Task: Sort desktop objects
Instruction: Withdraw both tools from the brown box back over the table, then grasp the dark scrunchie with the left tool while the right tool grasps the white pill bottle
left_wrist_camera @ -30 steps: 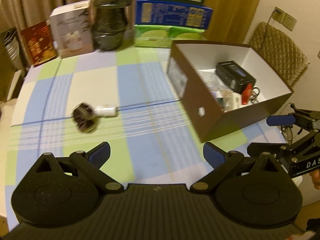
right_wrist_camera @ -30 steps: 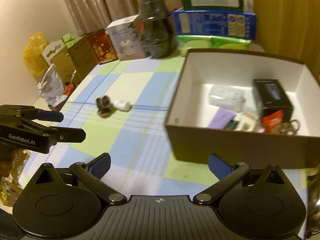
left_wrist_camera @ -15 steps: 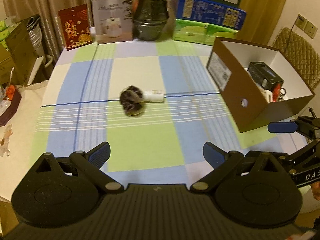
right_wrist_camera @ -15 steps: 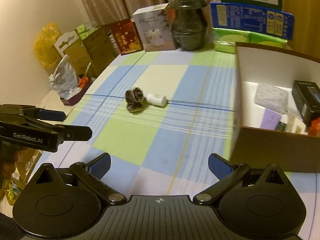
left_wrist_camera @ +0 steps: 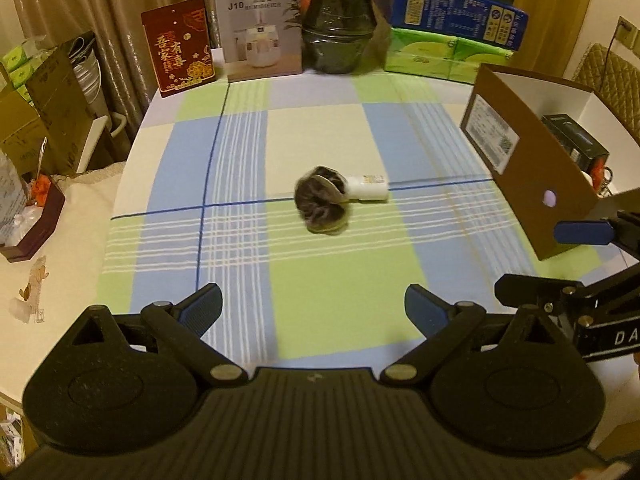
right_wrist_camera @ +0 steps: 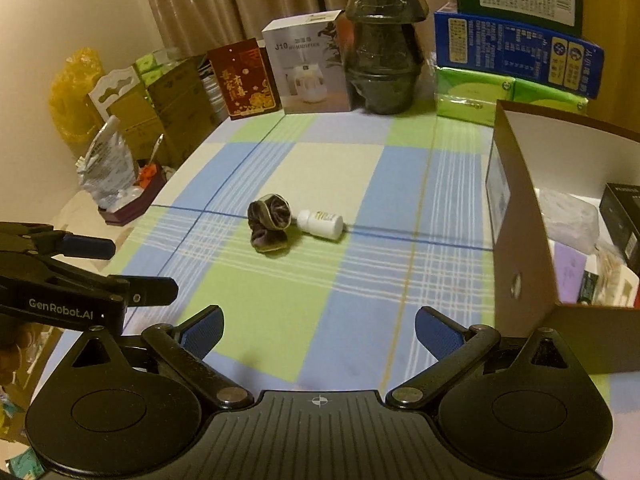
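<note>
Left wrist view looks down over a table under a checked tablecloth (left_wrist_camera: 320, 280) of blue, green and cream. Along the far edge stand a blue printed carton (left_wrist_camera: 456, 12), a dark wrapped stack of pots (left_wrist_camera: 340, 20), a white box (left_wrist_camera: 260, 26) marked "J10" with a humidifier pictured, and a red card (left_wrist_camera: 178, 54) with gold Chinese characters. At the right an open brown cardboard box (left_wrist_camera: 520, 172) with a white label holds a black packet and other bits. Mid-table a dark fabric scrunchie (right_wrist_camera: 269, 226) touches a small white bottle (right_wrist_camera: 321, 224) lying on its side, both well apart from the fingers. The left gripper (left_wrist_camera: 314, 306), lettered "GenRobot.AI", is spread wide and empty; the right gripper (right_wrist_camera: 318, 326) has just narrowed slightly, nothing between its pads.
</note>
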A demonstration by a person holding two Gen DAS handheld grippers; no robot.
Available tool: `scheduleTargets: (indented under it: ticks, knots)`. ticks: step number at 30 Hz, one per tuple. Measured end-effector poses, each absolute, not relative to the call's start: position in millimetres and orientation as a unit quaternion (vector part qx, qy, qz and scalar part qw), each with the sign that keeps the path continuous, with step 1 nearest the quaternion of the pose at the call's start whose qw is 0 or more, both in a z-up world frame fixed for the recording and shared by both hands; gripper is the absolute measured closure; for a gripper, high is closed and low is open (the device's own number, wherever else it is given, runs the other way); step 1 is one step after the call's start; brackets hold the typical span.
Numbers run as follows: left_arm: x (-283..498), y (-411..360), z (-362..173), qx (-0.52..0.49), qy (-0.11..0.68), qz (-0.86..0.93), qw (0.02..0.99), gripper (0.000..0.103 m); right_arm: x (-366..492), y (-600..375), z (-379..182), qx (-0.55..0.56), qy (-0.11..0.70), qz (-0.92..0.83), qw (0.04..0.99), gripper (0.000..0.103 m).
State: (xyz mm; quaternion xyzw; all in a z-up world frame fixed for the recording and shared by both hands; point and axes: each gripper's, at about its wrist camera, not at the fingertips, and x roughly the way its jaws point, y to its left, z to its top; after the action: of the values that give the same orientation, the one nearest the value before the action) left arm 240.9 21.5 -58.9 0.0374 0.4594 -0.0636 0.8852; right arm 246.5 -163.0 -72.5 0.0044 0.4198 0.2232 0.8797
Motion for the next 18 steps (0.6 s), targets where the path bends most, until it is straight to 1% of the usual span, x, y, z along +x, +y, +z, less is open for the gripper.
scheduleTargets:
  ticks: [4,6,9,14,18]
  knots:
    - [255.7,26.9,-64.4,0.04,0.456,-0.068,0.887,0.011,262.1,-157.0,-77.8,0.006,0.418,0.213,0.883,0.017]
    - [263.9,27.6,-67.0,0.044,0.455,-0.071,0.887,0.012,270.4,-154.9,-80.1,0.008,0.416,0.208,0.885,0.025]
    - [276.9,26.4,-72.1,0.051,0.45,-0.079,0.888,0.012,282.8,-152.4,-84.6,0.011,0.416,0.203,0.886,0.032]
    - [298.0,23.7,-82.7,0.057,0.455,-0.09,0.884,0.019,298.9,-148.8,-91.7,0.012,0.422,0.196,0.885,0.035]
    - [310.0,20.8,-88.5,0.063,0.457,-0.099,0.882,0.02,309.2,-146.8,-95.6,0.013,0.426,0.191,0.884,0.035]
